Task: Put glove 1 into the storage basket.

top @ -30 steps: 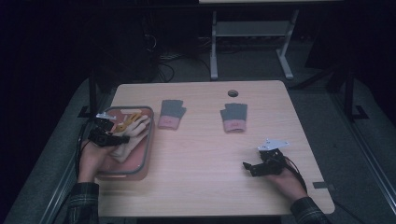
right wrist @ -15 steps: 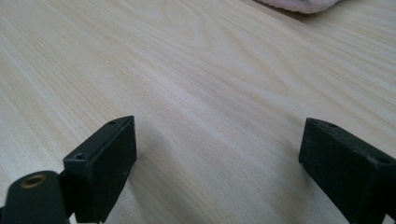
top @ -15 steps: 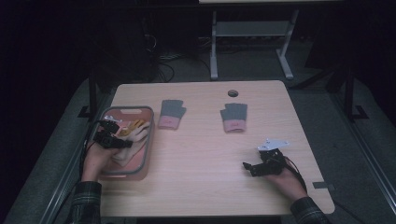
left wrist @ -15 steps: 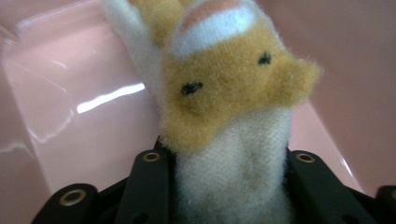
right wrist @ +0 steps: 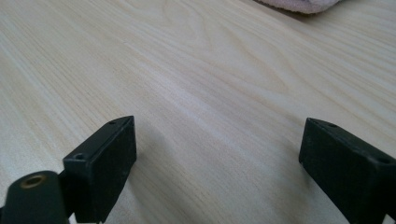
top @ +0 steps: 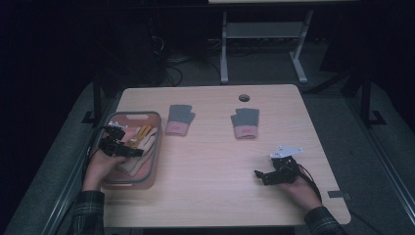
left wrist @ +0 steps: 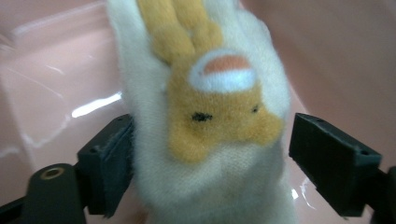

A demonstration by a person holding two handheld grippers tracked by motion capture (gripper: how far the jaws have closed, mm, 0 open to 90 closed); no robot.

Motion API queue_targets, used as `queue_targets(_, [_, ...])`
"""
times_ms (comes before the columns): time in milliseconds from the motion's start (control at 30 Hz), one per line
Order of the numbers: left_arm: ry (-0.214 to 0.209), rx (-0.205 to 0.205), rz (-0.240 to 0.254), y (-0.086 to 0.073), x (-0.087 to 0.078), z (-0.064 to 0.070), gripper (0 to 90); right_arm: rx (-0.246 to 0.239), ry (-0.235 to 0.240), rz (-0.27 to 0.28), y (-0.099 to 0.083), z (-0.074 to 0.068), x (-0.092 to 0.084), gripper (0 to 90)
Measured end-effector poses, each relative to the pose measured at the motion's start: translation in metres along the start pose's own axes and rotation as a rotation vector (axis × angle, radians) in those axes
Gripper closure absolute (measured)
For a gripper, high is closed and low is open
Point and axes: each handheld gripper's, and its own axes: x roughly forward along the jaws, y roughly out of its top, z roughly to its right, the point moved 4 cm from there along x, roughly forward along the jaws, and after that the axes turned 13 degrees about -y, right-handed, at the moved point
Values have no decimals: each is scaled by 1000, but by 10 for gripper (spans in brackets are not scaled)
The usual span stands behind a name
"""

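A cream glove (top: 143, 142) with an orange animal face (left wrist: 210, 93) lies in a pink basket (top: 132, 115) at the table's left. My left gripper (top: 132, 152) reaches into the basket. Its jaws have just been opening and now stand open, with the glove between them (left wrist: 210, 154); the right pad is clear of the fabric and the left pad is at its edge. My right gripper (top: 259, 175) rests low on the table at the near right, open with nothing between its jaws (right wrist: 219, 144).
Two grey gloves with pink cuffs lie flat on the wooden table, one (top: 179, 120) beside the basket and one (top: 245, 123) near the middle. A pink cuff edge (right wrist: 303, 4) lies ahead in the right gripper view. A dark cable hole (top: 243, 98) is at the far edge.
The left hand has shifted slightly within the basket. The right hand and the two grey gloves have stayed put.
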Motion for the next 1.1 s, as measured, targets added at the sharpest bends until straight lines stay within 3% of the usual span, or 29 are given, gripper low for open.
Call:
queue_targets(200, [17,29,93,9,-22,10,132,0,0,0,0,0,0,108])
queue_targets(467, [-57,96,165,24,-31,38,133,0,1,0,0,0,0,108])
queue_targets(633, [-133,140,179,33,-21,61,134,0,0,0,0,0,0,108])
queue_targets(867, [-197,200,185,42,0,96,137,4,1,-4,0,0,0,108])
queue_targets(1100, [-212,278,172,50,18,133,137,4,1,-4,0,0,0,107])
